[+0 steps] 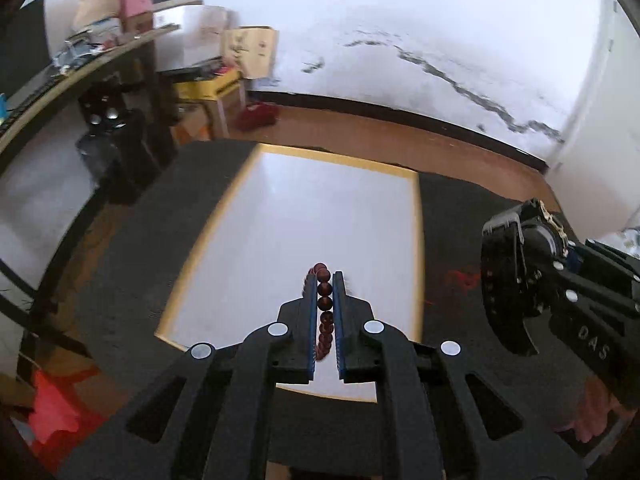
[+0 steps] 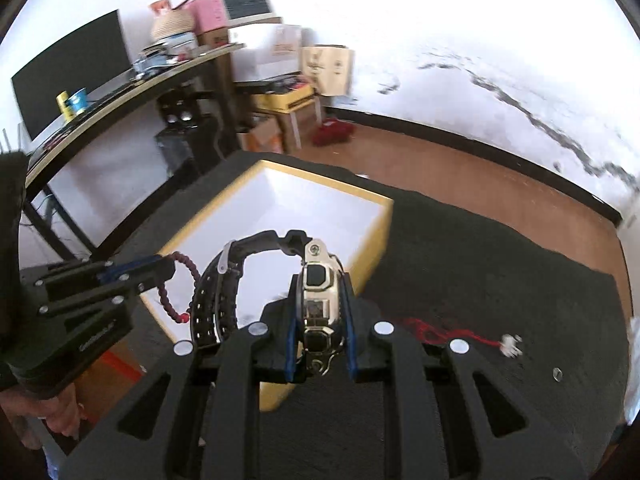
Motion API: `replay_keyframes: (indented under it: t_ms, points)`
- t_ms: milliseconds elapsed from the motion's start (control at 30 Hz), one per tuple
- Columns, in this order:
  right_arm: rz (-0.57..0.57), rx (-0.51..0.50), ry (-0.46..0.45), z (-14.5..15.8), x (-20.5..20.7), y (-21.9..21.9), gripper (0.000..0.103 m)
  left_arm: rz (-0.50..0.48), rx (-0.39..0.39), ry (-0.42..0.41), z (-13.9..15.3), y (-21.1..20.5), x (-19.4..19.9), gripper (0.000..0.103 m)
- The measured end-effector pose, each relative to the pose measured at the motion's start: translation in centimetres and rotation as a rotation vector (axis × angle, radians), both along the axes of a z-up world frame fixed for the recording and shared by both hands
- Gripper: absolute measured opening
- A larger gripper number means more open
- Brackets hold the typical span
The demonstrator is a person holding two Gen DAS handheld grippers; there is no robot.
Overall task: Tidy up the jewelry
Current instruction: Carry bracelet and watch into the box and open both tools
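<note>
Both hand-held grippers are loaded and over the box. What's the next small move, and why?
Probably lower the left hand-held gripper and open it. It is shut on the dark red beaded bracelet, which hangs above the white-lined, yellow-rimmed box with bare floor beneath. The right hand-held gripper, shut on the black-strapped silver watch, could follow.

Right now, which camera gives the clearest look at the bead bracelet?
The right wrist view: it shows the bead bracelet from the side, hanging as a loop from the left gripper over the edge of the white box. The left wrist view shows only a row of beads pinched between that gripper's fingers.
</note>
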State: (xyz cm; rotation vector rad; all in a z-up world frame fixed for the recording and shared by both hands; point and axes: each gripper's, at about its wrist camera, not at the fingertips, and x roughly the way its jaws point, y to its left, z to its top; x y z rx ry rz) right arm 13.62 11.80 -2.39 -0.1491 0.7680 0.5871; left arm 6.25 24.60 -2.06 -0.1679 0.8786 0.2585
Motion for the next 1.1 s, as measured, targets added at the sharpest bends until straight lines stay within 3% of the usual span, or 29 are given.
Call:
replay_keyframes:
  t_ms: [133,333,633,1100]
  points:
    - [0.038,0.01,0.002,0.6,0.3,3.5,0.018,0.043,0.014,0.014,-0.3,2.7,0.0,0.007]
    - [0.063,0.033,0.012,0.6,1.7,6.4,0.018,0.092,-0.004,0.061,-3.1,5.3,1.3,0.007]
    - [0.058,0.02,0.06,-1.9,3.7,7.3,0.018,0.118,-0.029,0.129,-7.4,6.4,3.3,0.007]
    - [0.042,0.028,0.068,-2.4,4.3,6.9,0.018,0.095,-0.01,0.154,-8.3,5.2,4.2,0.007]
